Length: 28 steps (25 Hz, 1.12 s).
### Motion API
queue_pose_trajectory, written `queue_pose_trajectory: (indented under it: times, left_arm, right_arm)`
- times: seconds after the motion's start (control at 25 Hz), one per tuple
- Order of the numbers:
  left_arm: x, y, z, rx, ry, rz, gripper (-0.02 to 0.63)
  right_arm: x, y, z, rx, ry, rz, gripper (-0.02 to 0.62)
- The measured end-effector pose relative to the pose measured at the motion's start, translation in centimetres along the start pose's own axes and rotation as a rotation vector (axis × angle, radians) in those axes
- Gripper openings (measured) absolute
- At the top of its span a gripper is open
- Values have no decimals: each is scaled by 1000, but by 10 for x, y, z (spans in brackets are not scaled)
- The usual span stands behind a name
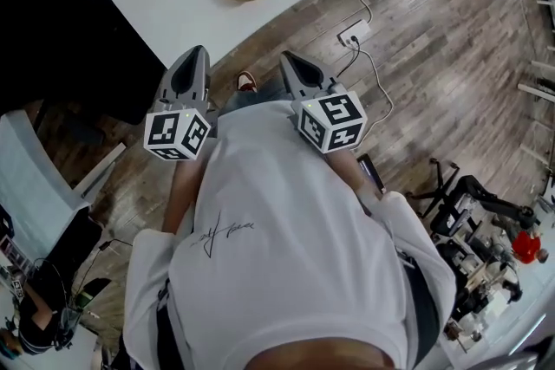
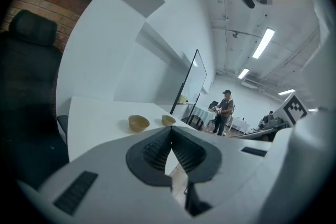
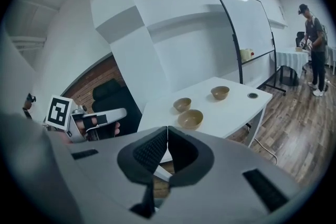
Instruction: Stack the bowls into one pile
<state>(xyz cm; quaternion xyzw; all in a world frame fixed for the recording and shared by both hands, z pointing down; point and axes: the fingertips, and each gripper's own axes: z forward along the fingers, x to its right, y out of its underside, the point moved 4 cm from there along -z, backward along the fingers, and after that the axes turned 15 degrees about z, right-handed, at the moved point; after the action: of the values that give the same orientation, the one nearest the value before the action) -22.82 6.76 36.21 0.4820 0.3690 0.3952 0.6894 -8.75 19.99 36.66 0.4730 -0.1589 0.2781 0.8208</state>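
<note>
White table (image 1: 165, 4) stands on the wood floor (image 1: 434, 56), with both grippers short of its near edge and touching nothing on it. Left gripper (image 2: 171, 132) and right gripper (image 3: 167, 131) each have their jaws pressed together with nothing between them (both empty). The bowls are unstacked on the table: front bowl (image 3: 190, 119) near the edge, second bowl (image 3: 182, 104) just behind it, third bowl (image 3: 220, 92) further off near the grommet (image 3: 253, 95).

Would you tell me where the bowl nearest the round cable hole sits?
In the right gripper view, that bowl sits on the white table toward its right end, left of the cable hole, apart from the other two bowls.
</note>
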Motion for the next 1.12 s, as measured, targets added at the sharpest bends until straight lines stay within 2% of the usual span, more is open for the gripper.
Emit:
queue_pose_trajectory:
  times: [0.08,0.28,0.6,1.12]
  left_arm:
    - [-3,0,3,13,8,-28,8]
    - [-6,5,16,-18,-13,-27,8]
    - [-38,-15,52,2,-133,-71,8]
    - [-36,-23,137,-32,-170,-119,8]
  right_arm:
    - [1,-7,8,-4,-5,-4,11]
    - [10,-20,29,-31,-41,25,11]
    - [30,-66,70,-65,-100,-14,11]
    - [80,-133,131,-147,-159,-44,11]
